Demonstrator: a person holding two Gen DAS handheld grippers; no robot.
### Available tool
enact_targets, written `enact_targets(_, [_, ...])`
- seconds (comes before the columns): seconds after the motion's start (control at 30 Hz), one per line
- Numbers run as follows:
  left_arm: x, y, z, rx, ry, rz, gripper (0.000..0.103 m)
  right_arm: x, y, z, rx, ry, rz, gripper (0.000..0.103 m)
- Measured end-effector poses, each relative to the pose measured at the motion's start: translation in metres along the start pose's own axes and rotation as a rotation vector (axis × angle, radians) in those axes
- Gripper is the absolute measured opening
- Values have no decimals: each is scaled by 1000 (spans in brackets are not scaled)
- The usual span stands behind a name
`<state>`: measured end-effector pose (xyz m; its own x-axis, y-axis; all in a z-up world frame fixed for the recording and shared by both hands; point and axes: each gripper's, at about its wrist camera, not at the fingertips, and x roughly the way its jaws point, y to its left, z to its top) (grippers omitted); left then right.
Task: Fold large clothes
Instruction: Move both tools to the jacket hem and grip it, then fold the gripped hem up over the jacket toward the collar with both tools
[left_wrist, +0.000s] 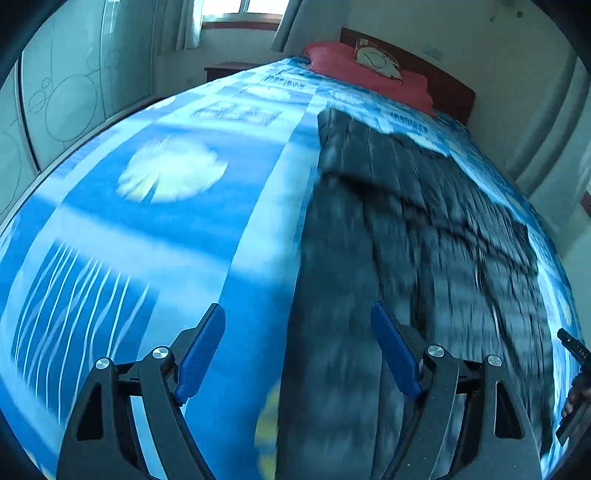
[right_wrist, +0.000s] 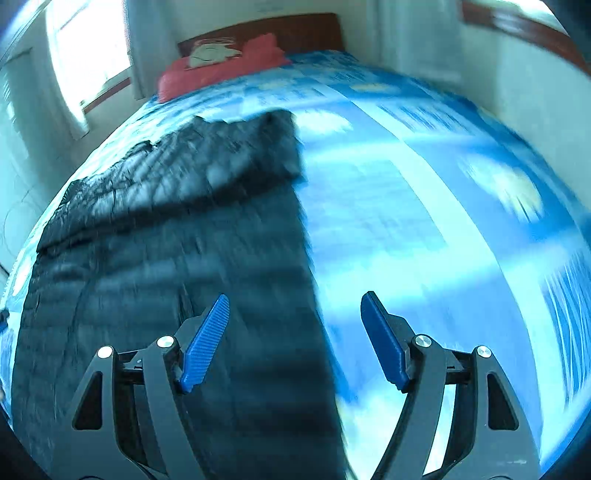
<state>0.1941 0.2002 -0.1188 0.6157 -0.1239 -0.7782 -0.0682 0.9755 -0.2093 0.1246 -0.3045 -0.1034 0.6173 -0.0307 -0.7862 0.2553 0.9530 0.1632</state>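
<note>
A large dark quilted jacket (left_wrist: 406, 240) lies flat on a bed with a blue patterned sheet (left_wrist: 166, 221). It also shows in the right wrist view (right_wrist: 184, 240), with a folded part lying across its far end. My left gripper (left_wrist: 298, 317) is open and empty above the jacket's left edge. My right gripper (right_wrist: 295, 310) is open and empty above the jacket's right edge, over the blue sheet (right_wrist: 424, 240). Both views are motion-blurred.
A red pillow (left_wrist: 369, 74) with a pale cushion (left_wrist: 376, 59) lies at the wooden headboard (left_wrist: 443, 81). A wardrobe (left_wrist: 74, 92) stands left of the bed, and a window (left_wrist: 240, 11) is behind. The other hand-held gripper (left_wrist: 572, 387) shows at the right edge.
</note>
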Motion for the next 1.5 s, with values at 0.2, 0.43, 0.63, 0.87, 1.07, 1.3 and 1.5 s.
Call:
enact_targets(0.2, [-27,7,-54,-3,47,-38,80,-20,-16,-66,69,70,41,74])
enact_targets(0.43, [-41,19,-99,-45,106,-73,80,-38,-16,-94,61,78,75,74])
enact_targets(0.63, [-50,15,-118,-39,115,-130,80,-51,-11,-112,19,87,95,72])
enact_targets(0.87, [-54,-1,-132,18,125,-180,79,-63,-4,-127,-19,92,101,56])
enact_targets(1.07, [-56,-6,-138,24,142,-232,62,-69,-4,-132,-11,105,128,46])
enact_targets(1.3, [-58,-6,-139,11,133,-220,44,-75,-1,-136,-2,81,141,22])
enact_targets(1.5, [-69,-8,-136,-3,91,-211,21,-80,-1,-135,10,66,167,13])
